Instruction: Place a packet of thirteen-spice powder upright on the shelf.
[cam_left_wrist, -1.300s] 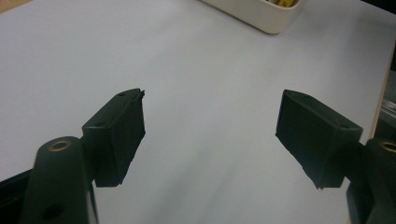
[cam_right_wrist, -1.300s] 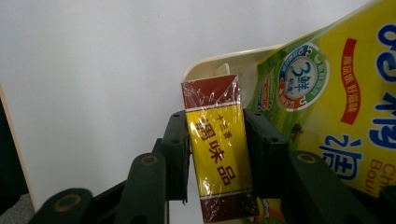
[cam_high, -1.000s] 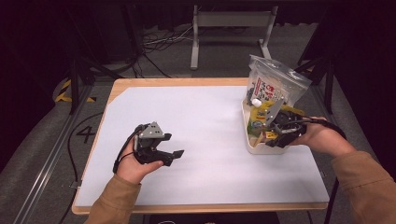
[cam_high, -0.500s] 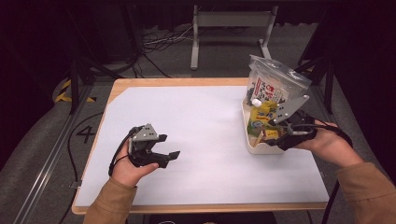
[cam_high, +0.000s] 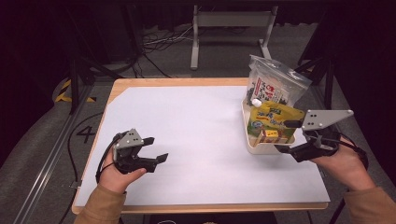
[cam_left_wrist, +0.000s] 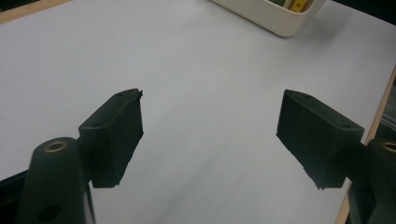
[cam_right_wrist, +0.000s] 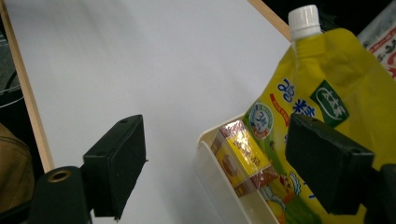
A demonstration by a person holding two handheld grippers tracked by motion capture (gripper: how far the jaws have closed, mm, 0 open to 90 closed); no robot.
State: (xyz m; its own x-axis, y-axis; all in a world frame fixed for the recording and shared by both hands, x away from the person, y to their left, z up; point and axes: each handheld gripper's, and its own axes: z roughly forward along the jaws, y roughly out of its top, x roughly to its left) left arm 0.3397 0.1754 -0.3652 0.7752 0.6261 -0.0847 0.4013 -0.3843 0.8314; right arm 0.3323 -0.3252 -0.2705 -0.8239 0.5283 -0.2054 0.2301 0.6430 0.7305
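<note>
On the table, the right hand-held gripper has backed off the bin.

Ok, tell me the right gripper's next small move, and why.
Probably ease the right gripper forward so its open jaws straddle the yellow pouch. The pouch stands upright in the white bin, one jaw already in front of it, nothing gripped yet.

One white tray, two pouches, one small box.
</note>
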